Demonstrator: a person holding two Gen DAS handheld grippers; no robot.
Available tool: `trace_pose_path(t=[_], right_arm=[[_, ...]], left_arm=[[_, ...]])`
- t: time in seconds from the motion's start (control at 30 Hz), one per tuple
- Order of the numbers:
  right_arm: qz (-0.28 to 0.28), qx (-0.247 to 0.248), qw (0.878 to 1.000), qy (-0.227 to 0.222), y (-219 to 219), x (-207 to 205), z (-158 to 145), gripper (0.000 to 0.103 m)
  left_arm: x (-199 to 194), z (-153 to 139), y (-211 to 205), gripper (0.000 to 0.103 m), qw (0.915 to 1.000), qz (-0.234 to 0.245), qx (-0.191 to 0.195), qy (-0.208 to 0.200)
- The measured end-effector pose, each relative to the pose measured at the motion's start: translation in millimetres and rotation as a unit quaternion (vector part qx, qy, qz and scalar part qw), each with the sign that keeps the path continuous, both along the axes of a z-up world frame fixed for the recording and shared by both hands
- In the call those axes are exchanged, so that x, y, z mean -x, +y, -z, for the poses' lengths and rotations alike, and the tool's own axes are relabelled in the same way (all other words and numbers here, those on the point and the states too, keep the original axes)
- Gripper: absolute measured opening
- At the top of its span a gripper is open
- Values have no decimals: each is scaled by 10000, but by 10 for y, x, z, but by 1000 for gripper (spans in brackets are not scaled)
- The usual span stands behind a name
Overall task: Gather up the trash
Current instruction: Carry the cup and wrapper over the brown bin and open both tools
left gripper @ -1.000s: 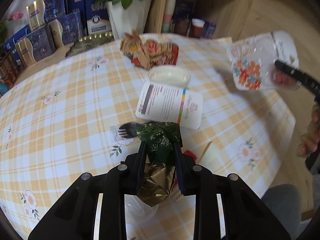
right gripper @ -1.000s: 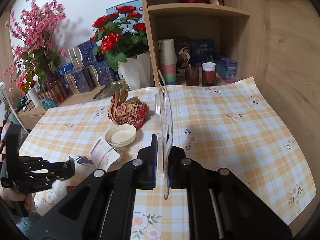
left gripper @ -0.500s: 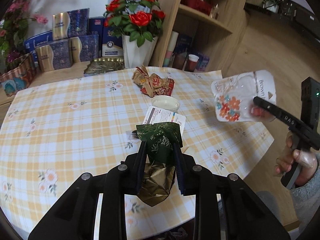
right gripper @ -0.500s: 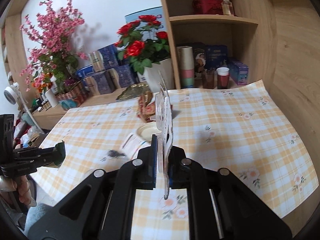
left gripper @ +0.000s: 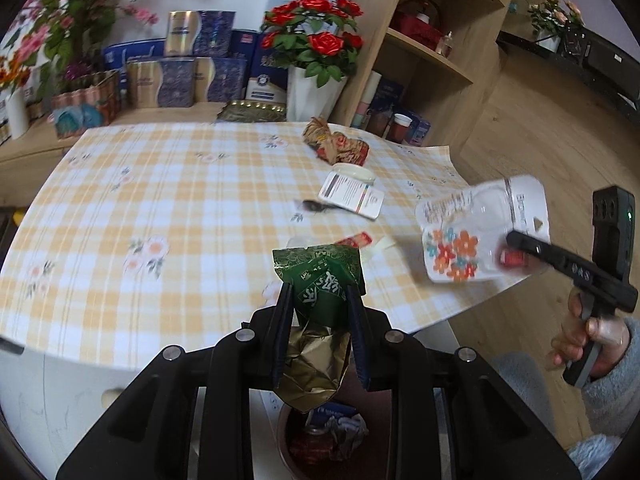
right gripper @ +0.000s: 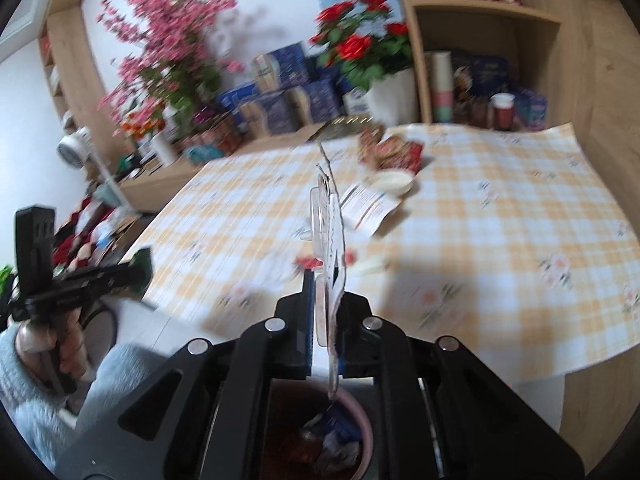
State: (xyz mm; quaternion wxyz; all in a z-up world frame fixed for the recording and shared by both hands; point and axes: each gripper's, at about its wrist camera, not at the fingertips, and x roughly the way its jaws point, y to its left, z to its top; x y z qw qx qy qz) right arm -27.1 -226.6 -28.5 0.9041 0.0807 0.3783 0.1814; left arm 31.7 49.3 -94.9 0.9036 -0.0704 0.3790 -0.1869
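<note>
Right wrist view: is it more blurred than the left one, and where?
Yes. In the right wrist view the tablecloth, flowers and left gripper are smeared, only the right gripper is sharp; in the left wrist view the green wrapper is crisp, the clear packet slightly smeared.

This is a lived-in home, probably a dining or living room. The counter (left gripper: 168,184) wears a yellow-and-white checked cloth printed with small flowers. Behind it, red roses (left gripper: 316,42) stand in a white vase (left gripper: 310,94) beside stacked blue and gold gift boxes (left gripper: 200,76), with pink blossom branches (right gripper: 172,36) further along. Light wooden shelves (left gripper: 432,52) hold paper cups (right gripper: 442,84) and a red basket (left gripper: 418,26). The floor (left gripper: 520,140) is pale wood.
</note>
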Motion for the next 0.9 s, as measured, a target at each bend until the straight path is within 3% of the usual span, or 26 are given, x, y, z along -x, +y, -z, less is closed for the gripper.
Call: trace_pose_path(t=[0.37, 0.7, 0.9], right_arm=[[-1080, 15, 9890, 1011, 484, 604, 478, 11], [-850, 221, 9664, 2415, 651, 507, 1428, 11], [-735, 434, 9553, 2831, 764, 395, 1756, 12]], left_arm=[[405, 190, 40, 26, 10000, 36, -86, 29], [487, 283, 37, 26, 9998, 47, 30, 191], [507, 323, 66, 26, 9996, 6, 72, 273]])
